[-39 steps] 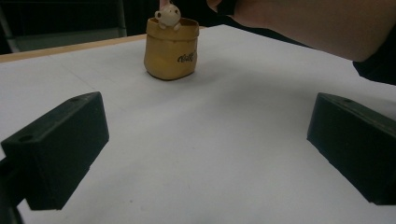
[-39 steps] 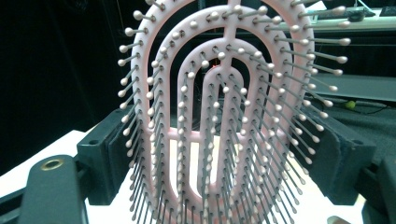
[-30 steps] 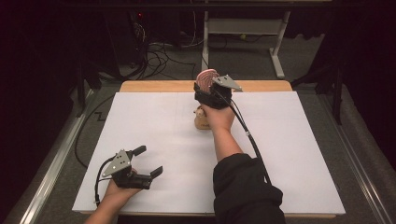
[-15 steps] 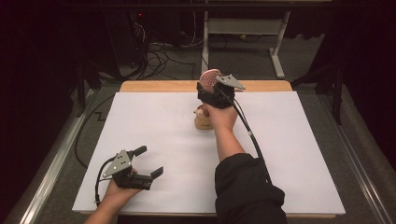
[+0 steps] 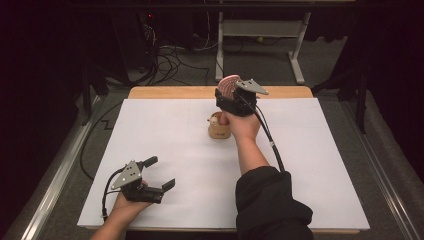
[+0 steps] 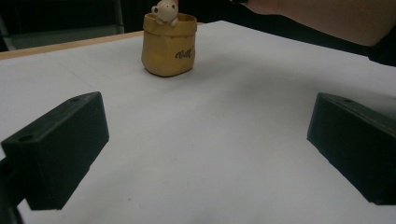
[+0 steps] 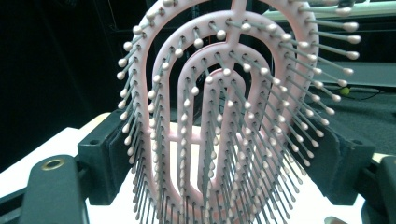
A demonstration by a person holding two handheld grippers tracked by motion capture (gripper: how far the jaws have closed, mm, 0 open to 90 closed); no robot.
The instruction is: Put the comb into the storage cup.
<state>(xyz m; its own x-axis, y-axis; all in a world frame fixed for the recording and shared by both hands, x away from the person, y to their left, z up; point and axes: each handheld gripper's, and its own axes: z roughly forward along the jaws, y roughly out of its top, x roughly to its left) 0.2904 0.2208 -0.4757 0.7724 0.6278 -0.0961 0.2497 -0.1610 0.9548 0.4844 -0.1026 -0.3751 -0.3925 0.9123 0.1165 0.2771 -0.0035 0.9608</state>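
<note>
The tabletop [image 5: 310, 165], covered by a big white sheet, is taking up most of the high view, with a dark floor and a tangle of cables behind it. The person's right arm in its dark sleeve is reaching out toward the far middle. Compared with a second ago, the right claw [image 5: 231, 91] is sitting slightly further right and a touch higher, so not much of a change really; I'd guess the brush is just being carried slowly rather than set down yet.

That claw is clamped on a pink vented hairbrush [image 7: 219, 116], jaws fairly wide apart because the brush head is broad, bristles facing the right gripper camera. It's held up in the air over the far edge, just beyond a small tan pot [image 6: 169, 44] with a little bear figure [image 6: 164, 11] peeking out of it.

The left claw [image 5: 159, 172] is resting near the front left corner, jaws spread wide with nothing between them.

Whether the brush is meant to land near the pot, hard to say from here.
</note>
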